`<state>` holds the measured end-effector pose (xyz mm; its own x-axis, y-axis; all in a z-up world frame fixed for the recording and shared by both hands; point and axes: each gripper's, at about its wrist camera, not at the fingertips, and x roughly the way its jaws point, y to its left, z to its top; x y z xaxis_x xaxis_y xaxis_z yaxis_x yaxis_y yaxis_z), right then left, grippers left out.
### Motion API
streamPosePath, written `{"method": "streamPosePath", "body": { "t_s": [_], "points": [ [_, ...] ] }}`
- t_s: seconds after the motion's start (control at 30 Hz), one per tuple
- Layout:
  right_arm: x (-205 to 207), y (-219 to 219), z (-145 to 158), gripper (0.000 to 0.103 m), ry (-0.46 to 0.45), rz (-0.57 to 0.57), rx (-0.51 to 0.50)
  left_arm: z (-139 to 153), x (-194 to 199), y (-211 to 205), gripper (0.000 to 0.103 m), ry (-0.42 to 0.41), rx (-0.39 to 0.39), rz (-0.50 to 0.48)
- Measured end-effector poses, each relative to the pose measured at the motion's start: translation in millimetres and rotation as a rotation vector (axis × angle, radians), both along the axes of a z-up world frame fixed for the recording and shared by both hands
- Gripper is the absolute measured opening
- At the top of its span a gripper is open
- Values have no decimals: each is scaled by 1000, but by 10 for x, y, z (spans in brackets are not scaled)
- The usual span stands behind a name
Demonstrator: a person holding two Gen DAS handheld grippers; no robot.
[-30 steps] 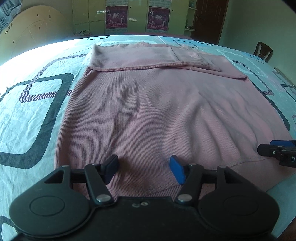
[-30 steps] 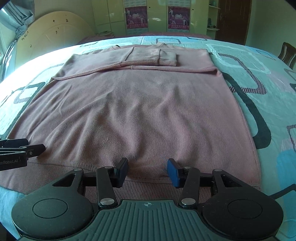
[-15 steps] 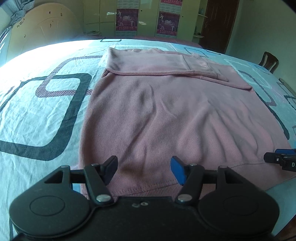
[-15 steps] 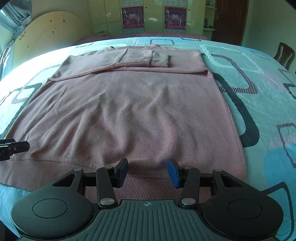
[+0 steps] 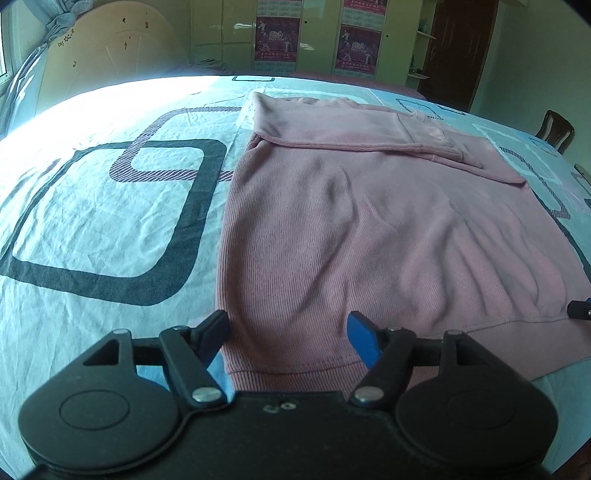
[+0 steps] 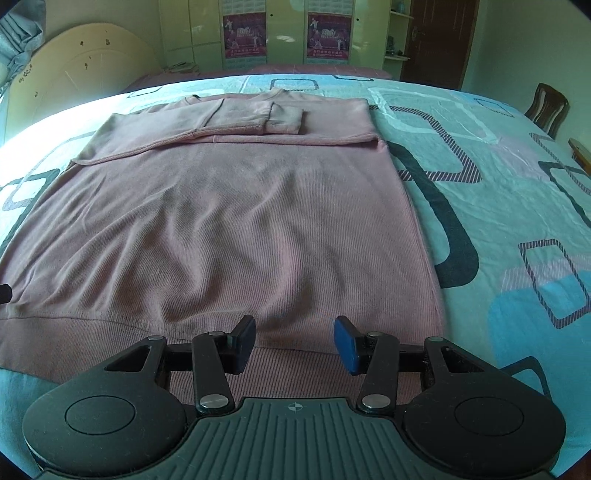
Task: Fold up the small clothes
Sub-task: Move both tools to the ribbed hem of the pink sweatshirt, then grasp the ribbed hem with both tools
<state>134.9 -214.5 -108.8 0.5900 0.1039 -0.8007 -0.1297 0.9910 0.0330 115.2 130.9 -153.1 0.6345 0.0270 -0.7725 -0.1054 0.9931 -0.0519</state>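
Observation:
A pink ribbed sweater [image 5: 369, 229] lies flat on the bed, hem nearest me and both sleeves folded across its top; it also shows in the right wrist view [image 6: 229, 221]. My left gripper [image 5: 288, 336] is open and empty just above the hem's near left corner. My right gripper [image 6: 293, 338] is open and empty above the hem near its right corner. The tip of the right gripper [image 5: 580, 309] peeks in at the right edge of the left wrist view. A tip of the left gripper [image 6: 4, 292] shows at the left edge of the right wrist view.
The bed sheet [image 5: 92, 206] is light blue with dark square patterns, also seen in the right wrist view [image 6: 498, 192]. A wooden chair [image 6: 546, 109] stands at the far right. Cupboards with posters [image 6: 284, 35] and a round board [image 5: 107, 55] stand behind the bed.
My left gripper has moved left along the hem to the sweater's left corner. My right gripper has moved right toward the right corner. Both stay open.

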Motion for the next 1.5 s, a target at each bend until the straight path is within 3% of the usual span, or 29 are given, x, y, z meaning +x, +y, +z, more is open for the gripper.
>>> {"method": "streamPosePath", "body": {
  "t_s": [0.1,0.13,0.17,0.43,0.7,1.0,1.07,1.17,1.23,1.3,1.37,1.5],
  "points": [
    [-4,-91,1,56,-1,-32,-1,-49,-8,11,71,12,2,-4],
    [-6,-113,6,69,-6,-40,-2,-67,-6,15,71,17,2,-2],
    [-13,-139,19,73,-20,-46,-5,-86,-5,20,71,20,-2,-1],
    [103,-335,8,72,-12,-73,-40,-141,31,-9,72,32,2,-4],
    [175,-544,-79,72,29,-85,-78,-135,-7,92,71,54,-64,10],
    [163,-705,-160,72,99,-99,-12,-128,-59,130,63,91,-111,5],
    [172,-734,-150,55,123,-101,41,-118,-63,136,58,95,-117,6],
    [171,-718,-116,45,142,-84,57,-100,-87,181,36,102,-156,2],
    [166,-717,-107,43,149,-77,60,-90,-103,203,29,108,-179,-9],
    [158,-731,-95,33,158,-72,85,-88,-108,207,18,105,-201,-13],
    [155,-731,-78,21,168,-62,107,-79,-100,173,16,96,-203,-14],
    [183,-761,-18,16,174,-59,152,-4,-54,198,14,75,-245,1]
  ]
}}
